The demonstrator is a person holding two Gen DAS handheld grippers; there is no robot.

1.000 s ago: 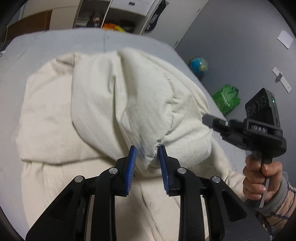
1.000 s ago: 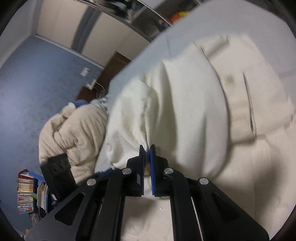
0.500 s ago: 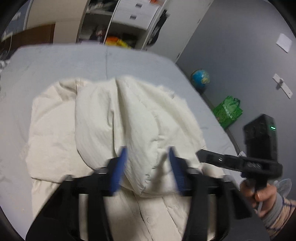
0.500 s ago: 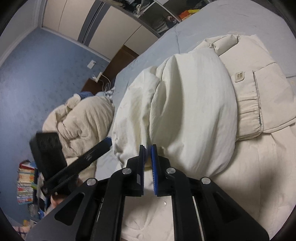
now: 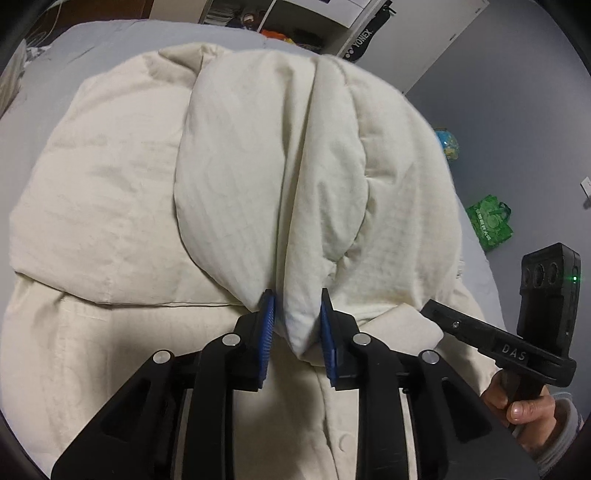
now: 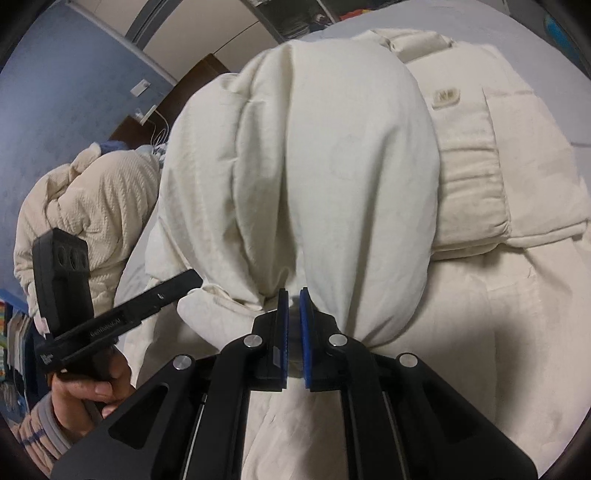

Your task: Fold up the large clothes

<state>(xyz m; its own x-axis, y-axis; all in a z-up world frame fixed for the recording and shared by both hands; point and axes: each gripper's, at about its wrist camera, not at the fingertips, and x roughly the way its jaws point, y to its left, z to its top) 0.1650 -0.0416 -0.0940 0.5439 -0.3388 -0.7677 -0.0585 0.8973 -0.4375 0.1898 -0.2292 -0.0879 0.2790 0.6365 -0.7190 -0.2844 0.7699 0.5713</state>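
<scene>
Your left gripper (image 5: 295,325) has a thick fold of the cream padded jacket (image 5: 110,192) sitting between its blue pads (image 5: 266,332), with the jaws set fairly wide. The cloth fills the gap, but you honestly can't tell from this angle whether the pads are pinching it or just standing around it. The fold bulges up over the fingers and blocks whatever lies directly behind it.

Your right gripper (image 6: 293,321) is much clearer: its pads are nearly together and clenched on a gathered bunch of the jacket (image 6: 351,166), with fabric puckering right at the tips. A thin dark slit shows between the pads lower down.

The jacket itself is spread over the grey bed (image 5: 110,33), with one big section lifted and doubled over toward you. In the right wrist view you can see a cuff (image 6: 472,206) and a small stitched label (image 6: 445,98) on the flat part to the right.

Each camera catches the other gripper at the frame edge, handle in a hand, so the fingertips there are partly behind cloth.

Background stuff: a second cream quilted garment (image 6: 85,206) is heaped off to the left in the right view, a globe (image 5: 448,144) peeks out half hidden behind the jacket, and a green bag (image 5: 489,223) sits on the floor. The wardrobe (image 5: 332,14) at the top is cut off by the lens rim.
</scene>
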